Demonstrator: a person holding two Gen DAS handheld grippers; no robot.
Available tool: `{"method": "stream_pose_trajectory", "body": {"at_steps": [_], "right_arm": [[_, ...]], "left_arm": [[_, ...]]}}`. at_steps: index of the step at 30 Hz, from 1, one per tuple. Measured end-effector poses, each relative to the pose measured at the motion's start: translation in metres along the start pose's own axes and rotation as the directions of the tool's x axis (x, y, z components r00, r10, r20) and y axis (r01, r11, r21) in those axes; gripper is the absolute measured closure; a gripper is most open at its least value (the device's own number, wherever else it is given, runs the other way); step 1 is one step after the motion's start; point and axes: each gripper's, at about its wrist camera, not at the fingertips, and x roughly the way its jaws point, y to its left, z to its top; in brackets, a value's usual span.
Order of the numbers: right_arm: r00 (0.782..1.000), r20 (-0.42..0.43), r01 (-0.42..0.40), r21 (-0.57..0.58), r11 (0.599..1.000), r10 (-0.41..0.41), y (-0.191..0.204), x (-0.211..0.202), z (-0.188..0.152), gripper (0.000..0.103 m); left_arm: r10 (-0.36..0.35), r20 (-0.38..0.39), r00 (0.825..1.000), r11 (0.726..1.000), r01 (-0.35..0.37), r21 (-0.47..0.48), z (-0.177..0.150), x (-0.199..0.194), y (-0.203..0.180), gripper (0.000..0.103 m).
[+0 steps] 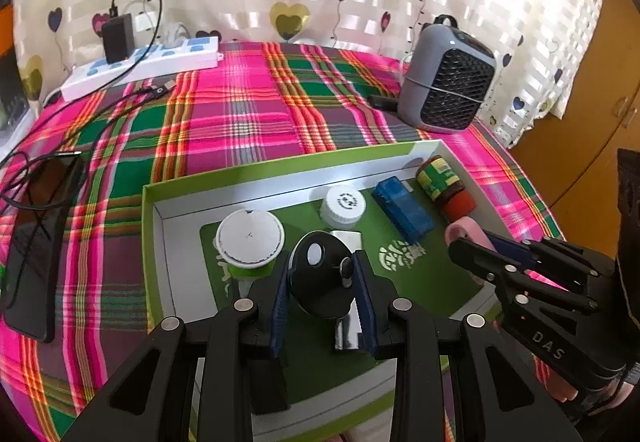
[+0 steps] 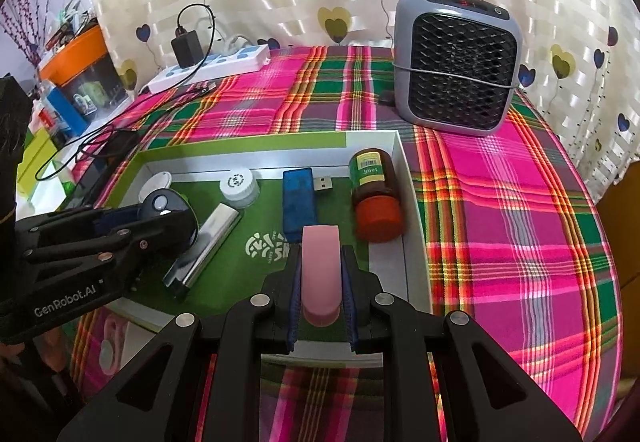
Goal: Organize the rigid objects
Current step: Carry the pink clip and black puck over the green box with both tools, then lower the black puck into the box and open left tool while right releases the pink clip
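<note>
Pink block (image 2: 321,274): pinched lengthwise in my right gripper (image 2: 321,282), above the tray (image 2: 414,202). Left gripper (image 1: 320,282): jaws pinching black disc (image 1: 320,274), alongside.

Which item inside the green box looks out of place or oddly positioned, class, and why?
The brown jar with the red cap lies on its side against the right wall of the green box, not upright. The blue USB stick beside it has its metal plug uncovered. Nothing looks spilled or broken.
</note>
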Motion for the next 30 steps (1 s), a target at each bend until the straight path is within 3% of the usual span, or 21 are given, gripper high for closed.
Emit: {"method": "stream_pose_trajectory", "body": {"at_steps": [30], "right_arm": [[0.999, -0.008, 0.037, -0.006, 0.999, -0.037, -0.002, 0.014, 0.004, 0.084]], "left_arm": [[0.027, -0.009, 1.000, 1.000, -0.027, 0.011, 0.011, 0.018, 0.007, 0.074]]}}
